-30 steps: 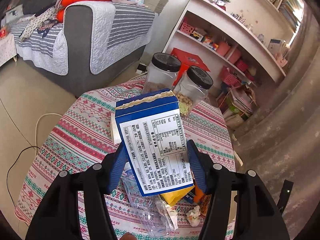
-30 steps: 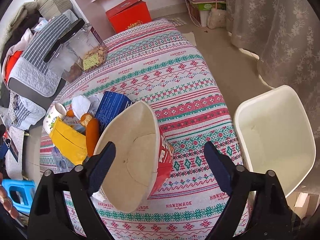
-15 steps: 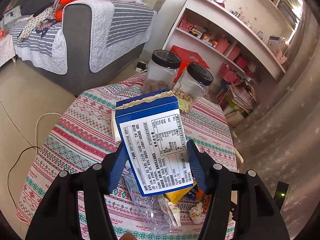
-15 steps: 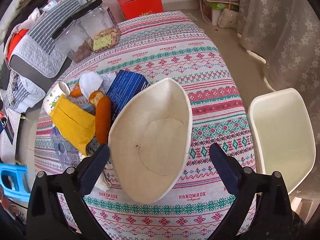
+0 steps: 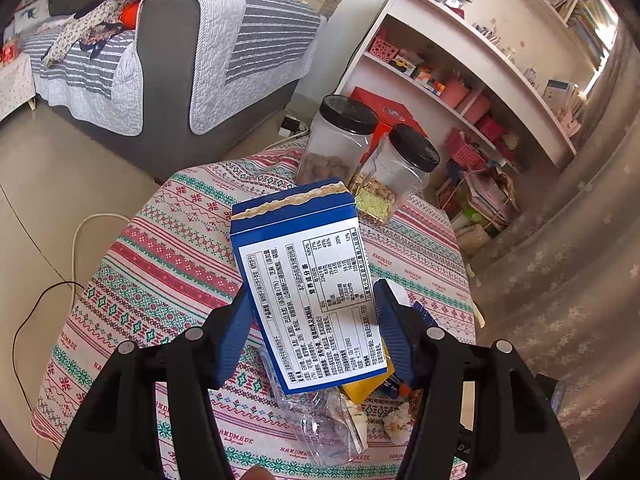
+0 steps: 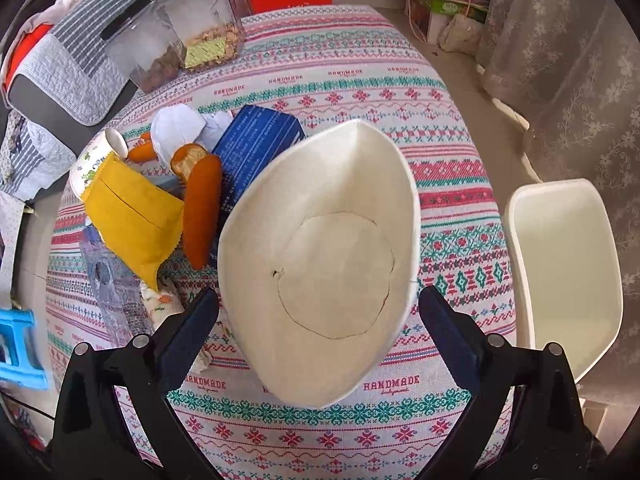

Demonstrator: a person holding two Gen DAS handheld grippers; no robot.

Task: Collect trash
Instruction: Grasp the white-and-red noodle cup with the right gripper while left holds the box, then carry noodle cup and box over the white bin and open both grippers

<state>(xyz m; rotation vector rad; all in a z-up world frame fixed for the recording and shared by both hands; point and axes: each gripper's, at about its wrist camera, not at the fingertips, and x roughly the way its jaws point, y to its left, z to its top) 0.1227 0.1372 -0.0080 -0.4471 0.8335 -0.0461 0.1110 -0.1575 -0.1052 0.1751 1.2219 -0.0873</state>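
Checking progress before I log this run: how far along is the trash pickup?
Early stage. Done: nothing visible, the white bin beside the table looks empty. In hand: left tool grips a blue carton; right tool holds a squashed paper bowl. Left: yellow wrapper, clear plastic, tissues, paper cup, food scraps.

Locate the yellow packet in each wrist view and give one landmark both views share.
Left wrist: the yellow packet peeks out low, right of centre, under the blue box that the left gripper holds.
Right wrist: the yellow packet lies at left on the tablecloth.
Shared landmark: the two black-lidded jars at the table's far edge.
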